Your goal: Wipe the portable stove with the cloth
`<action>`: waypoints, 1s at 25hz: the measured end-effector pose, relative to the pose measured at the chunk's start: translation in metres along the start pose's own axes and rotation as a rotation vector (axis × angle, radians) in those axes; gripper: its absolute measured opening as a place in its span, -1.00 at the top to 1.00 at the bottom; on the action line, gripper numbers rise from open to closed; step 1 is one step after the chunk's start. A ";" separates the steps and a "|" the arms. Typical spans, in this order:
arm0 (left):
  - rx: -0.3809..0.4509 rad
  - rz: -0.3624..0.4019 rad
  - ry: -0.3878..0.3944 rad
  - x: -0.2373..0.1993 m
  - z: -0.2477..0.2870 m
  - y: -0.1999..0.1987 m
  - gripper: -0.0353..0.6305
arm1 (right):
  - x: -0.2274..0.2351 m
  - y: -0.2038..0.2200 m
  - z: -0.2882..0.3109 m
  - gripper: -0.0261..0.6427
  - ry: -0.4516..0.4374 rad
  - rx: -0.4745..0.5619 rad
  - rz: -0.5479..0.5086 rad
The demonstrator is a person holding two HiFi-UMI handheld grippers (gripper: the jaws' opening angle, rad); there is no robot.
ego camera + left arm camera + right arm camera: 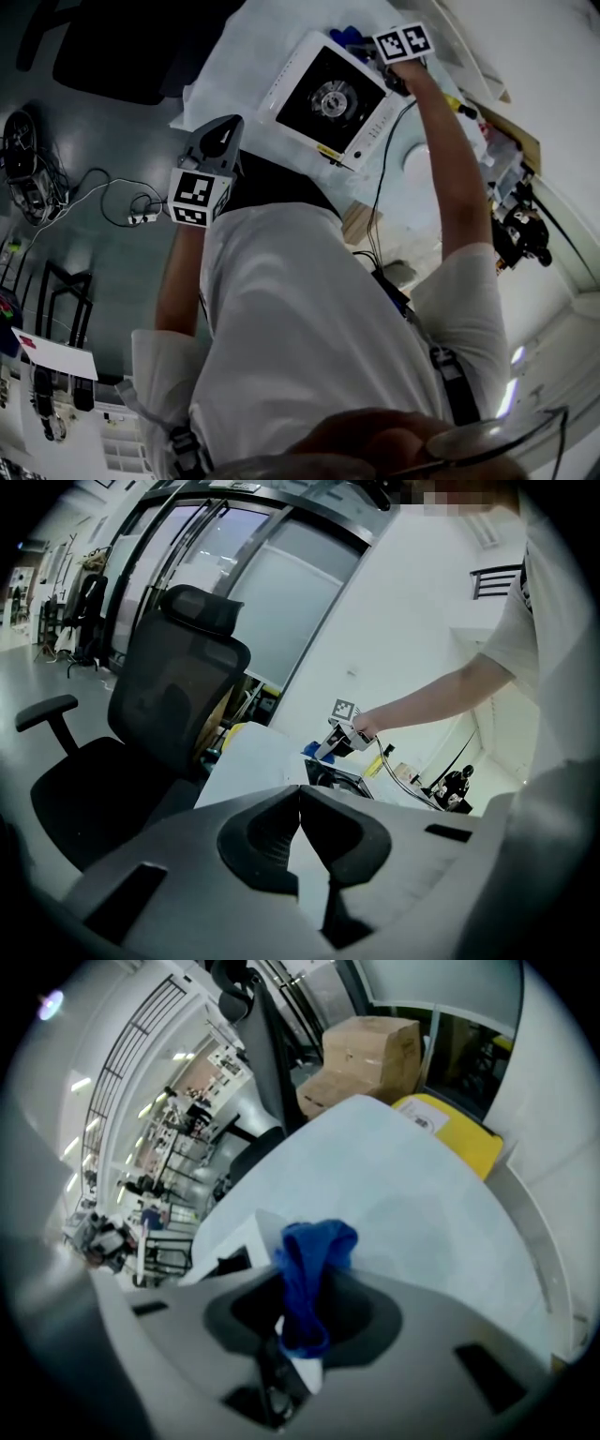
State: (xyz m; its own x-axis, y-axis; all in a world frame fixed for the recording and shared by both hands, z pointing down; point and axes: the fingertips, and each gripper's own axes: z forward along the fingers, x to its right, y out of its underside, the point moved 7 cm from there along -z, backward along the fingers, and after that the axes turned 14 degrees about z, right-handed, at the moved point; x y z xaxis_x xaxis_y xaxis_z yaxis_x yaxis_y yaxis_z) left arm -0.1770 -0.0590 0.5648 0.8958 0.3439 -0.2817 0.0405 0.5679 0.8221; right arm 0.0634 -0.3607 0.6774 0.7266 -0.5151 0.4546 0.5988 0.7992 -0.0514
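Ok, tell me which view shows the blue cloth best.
The right gripper view: the cloth sits close at its centre, pinched between the shut jaws. The head view shows only a blue scrap beside the stove; the left gripper view, a distant blue speck.

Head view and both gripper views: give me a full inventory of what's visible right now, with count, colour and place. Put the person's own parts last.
portable stove: one, white body with black top, on the table
cloth: one, blue, bunched between the right tongs
table: one, white, under the stove
office chair: one, black, beside the table
cardboard boxes: two, brown, stacked beyond the table's far edge
cables: a loose tangle, white and dark, on the grey floor
shirt: one, white, on the person, filling the lower head view
left tongs: one, grey, shut and empty, held short of the table
right tongs: one, grey, shut on the cloth, by a corner of the stove
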 end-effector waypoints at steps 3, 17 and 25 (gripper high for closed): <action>0.001 -0.019 -0.011 -0.003 -0.005 0.005 0.80 | -0.009 -0.009 0.002 0.56 -0.003 -0.004 -0.016; 0.034 -0.035 -0.049 -0.008 -0.019 0.016 0.80 | -0.039 -0.043 0.018 0.57 -0.021 -0.005 -0.043; 0.057 -0.029 -0.045 -0.003 -0.026 0.016 0.80 | -0.058 -0.052 0.014 0.58 0.047 -0.008 -0.175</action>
State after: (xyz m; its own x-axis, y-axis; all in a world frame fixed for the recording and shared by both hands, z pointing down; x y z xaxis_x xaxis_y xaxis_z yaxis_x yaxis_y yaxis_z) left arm -0.1906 -0.0313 0.5653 0.9127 0.2934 -0.2844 0.0905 0.5336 0.8409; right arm -0.0148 -0.3681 0.6659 0.6256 -0.6603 0.4155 0.7203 0.6935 0.0176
